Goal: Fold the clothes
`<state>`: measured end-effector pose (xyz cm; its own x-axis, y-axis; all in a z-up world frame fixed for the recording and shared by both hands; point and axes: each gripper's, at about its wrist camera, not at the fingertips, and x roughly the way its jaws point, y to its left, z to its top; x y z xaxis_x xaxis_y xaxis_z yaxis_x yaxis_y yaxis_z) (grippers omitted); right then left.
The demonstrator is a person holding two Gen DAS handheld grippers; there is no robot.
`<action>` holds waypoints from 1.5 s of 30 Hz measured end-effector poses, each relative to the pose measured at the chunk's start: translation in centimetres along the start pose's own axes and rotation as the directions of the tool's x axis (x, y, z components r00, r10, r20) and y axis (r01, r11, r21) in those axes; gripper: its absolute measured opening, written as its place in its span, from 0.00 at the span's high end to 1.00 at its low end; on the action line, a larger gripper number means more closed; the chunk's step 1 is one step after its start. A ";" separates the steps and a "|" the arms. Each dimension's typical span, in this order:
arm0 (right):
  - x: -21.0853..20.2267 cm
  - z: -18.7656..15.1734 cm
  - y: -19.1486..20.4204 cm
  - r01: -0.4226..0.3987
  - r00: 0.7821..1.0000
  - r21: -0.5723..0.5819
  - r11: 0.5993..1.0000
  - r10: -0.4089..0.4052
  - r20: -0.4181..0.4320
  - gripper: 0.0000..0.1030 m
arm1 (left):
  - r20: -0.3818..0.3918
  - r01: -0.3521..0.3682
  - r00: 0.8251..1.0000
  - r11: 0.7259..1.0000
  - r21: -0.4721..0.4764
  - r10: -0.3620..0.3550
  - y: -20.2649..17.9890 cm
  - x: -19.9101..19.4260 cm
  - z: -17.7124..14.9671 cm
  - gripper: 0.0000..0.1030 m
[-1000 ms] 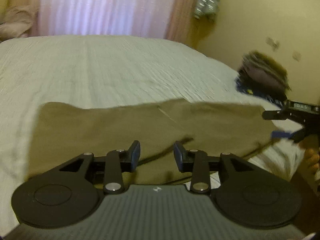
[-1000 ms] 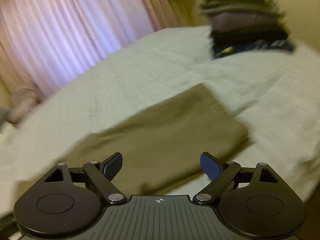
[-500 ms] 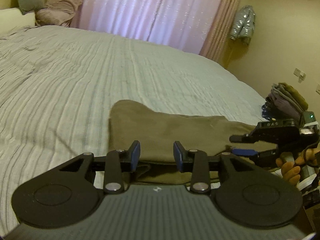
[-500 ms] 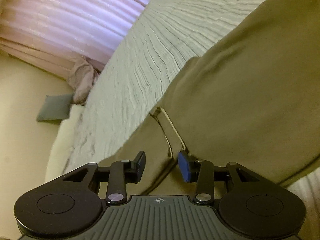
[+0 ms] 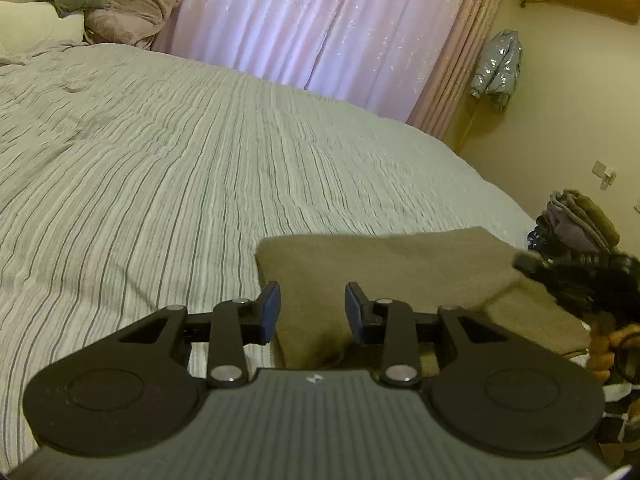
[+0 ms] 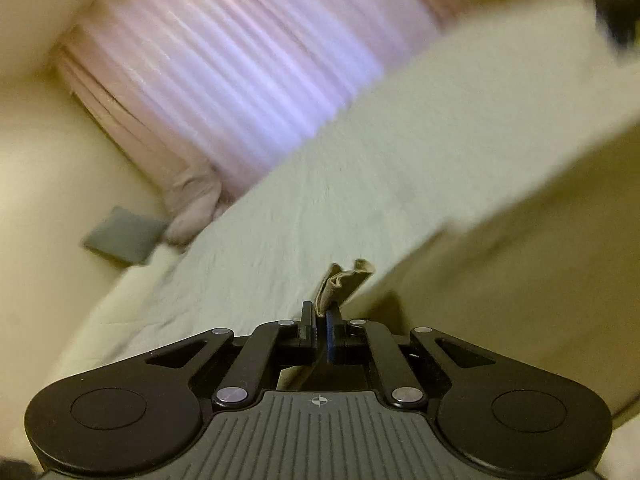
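An olive-brown garment (image 5: 384,268) lies folded on the striped bed (image 5: 180,168), near its front right edge. My left gripper (image 5: 312,312) is open and empty, its fingers just above the garment's near left corner. My right gripper (image 6: 320,320) is shut on a bunched edge of the garment (image 6: 344,280), whose cloth spreads to the right in the blurred right wrist view. The right gripper also shows blurred in the left wrist view (image 5: 576,280), at the garment's right end.
A stack of folded clothes (image 5: 576,220) sits at the bed's far right corner. Pillows (image 5: 120,12) lie at the head of the bed. Pink curtains (image 5: 320,20) hang behind. A silver jacket (image 5: 496,64) hangs on the wall.
My right gripper has closed on the garment's edge and lifted it. The garment now looks shorter, folded over. My left gripper has shifted left to the garment's corner, still open.
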<state>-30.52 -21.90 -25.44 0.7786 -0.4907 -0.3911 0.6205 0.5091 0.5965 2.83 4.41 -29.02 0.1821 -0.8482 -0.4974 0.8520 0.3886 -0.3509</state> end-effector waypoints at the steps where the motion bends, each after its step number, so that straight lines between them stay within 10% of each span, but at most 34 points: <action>1: -0.4 -0.3 -0.5 0.040 0.999 0.007 0.999 -0.040 0.001 0.97 | -0.006 0.001 1.000 1.000 0.001 -0.001 -0.1 0.3 -0.1 0.71; 6: 0.7 -1.8 -3.8 0.128 0.986 0.124 0.984 -0.113 -0.120 0.96 | -0.032 0.017 0.999 1.000 0.010 -0.017 -0.7 1.2 -0.5 0.73; 12: -0.4 -0.2 -2.5 0.096 0.995 0.077 0.992 -0.094 -0.037 0.97 | -0.033 0.012 0.999 1.000 0.024 -0.011 -0.9 1.2 -0.3 0.73; 42: -0.3 -1.6 -5.5 0.175 0.978 0.177 0.969 -0.151 -0.142 0.95 | -0.147 0.024 0.989 0.993 0.111 -0.008 -1.5 5.5 -0.9 0.73; 45: -0.3 -1.6 -5.3 0.163 0.981 0.174 0.971 -0.141 -0.130 0.60 | -0.148 0.023 0.989 0.993 0.116 -0.006 -1.5 5.4 -1.1 0.74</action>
<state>-33.91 -23.28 -29.61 0.6887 -0.4614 -0.5593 0.7130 0.2914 0.6377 2.00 -0.42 -32.03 0.1026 -0.7880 -0.6070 0.9071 0.3245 -0.2680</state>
